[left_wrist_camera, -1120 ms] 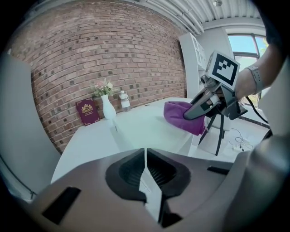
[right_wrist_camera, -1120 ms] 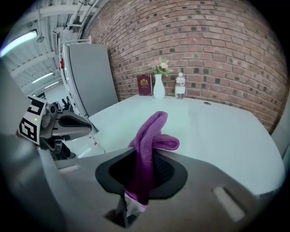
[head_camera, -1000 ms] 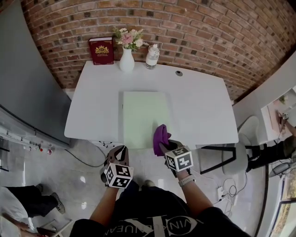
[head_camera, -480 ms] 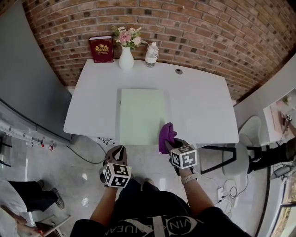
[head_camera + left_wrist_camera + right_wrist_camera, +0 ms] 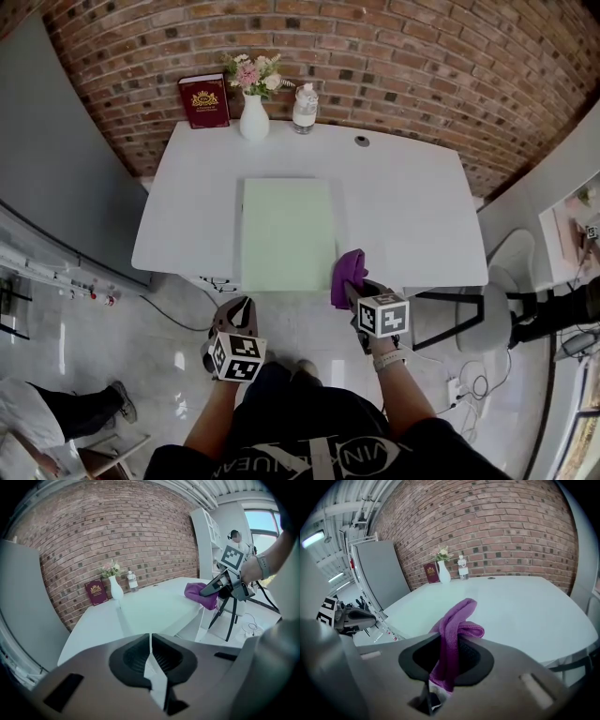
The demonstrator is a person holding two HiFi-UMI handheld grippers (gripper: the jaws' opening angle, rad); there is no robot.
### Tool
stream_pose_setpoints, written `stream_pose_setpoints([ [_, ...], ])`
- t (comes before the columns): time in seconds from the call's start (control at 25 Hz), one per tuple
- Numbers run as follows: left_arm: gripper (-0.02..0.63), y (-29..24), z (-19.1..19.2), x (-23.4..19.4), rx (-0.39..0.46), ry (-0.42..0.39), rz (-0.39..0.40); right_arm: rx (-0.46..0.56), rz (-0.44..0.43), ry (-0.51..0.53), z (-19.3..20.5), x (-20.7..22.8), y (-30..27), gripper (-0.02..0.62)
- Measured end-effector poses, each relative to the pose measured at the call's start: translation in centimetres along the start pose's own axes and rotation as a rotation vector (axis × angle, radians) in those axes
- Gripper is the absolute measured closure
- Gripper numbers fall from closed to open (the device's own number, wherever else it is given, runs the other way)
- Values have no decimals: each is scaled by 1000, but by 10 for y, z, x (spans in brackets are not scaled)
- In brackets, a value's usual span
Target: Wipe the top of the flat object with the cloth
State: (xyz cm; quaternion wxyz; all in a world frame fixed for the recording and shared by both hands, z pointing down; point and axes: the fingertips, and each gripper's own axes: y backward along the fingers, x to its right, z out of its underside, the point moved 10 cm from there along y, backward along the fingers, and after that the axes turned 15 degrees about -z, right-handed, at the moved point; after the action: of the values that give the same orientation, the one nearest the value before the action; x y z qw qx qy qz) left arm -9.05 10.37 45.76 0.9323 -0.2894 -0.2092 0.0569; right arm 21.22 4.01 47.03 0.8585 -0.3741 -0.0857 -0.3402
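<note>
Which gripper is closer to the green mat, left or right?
Right. The right gripper, gripping the cloth, is by the near right corner of the green mat; the left gripper is short of the table.

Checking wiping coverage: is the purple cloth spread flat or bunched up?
Bunched: the purple cloth is pinched in folds between the jaws of the right gripper, not laid flat.

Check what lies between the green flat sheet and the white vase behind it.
Nothing: the head view shows only bare white table between the green sheet and the vase. The red book and bottle flank the vase.
</note>
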Motion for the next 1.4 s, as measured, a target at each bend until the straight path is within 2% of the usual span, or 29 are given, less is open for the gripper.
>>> stream_pose_setpoints([
  [0.44,592,5,13,1,-39,6,-14,-100,29,18,31,19,0,528],
  [0.56,592,5,17,-5,-23,28,-6,-35,-9,40,30,18,10,528],
  [0.84,592,12,-3,-26,133,76,-20,212,-178,148,1,-6,47,528],
  [1.0,592,14,-23,-40,204,208,-11,294,-231,223,-27,-26,58,528],
  [1.12,592,19,-39,-54,273,318,-35,347,-252,270,-49,-37,67,528],
  [1.4,594,40,-77,-84,407,418,-71,431,-256,342,-93,-57,86,528],
])
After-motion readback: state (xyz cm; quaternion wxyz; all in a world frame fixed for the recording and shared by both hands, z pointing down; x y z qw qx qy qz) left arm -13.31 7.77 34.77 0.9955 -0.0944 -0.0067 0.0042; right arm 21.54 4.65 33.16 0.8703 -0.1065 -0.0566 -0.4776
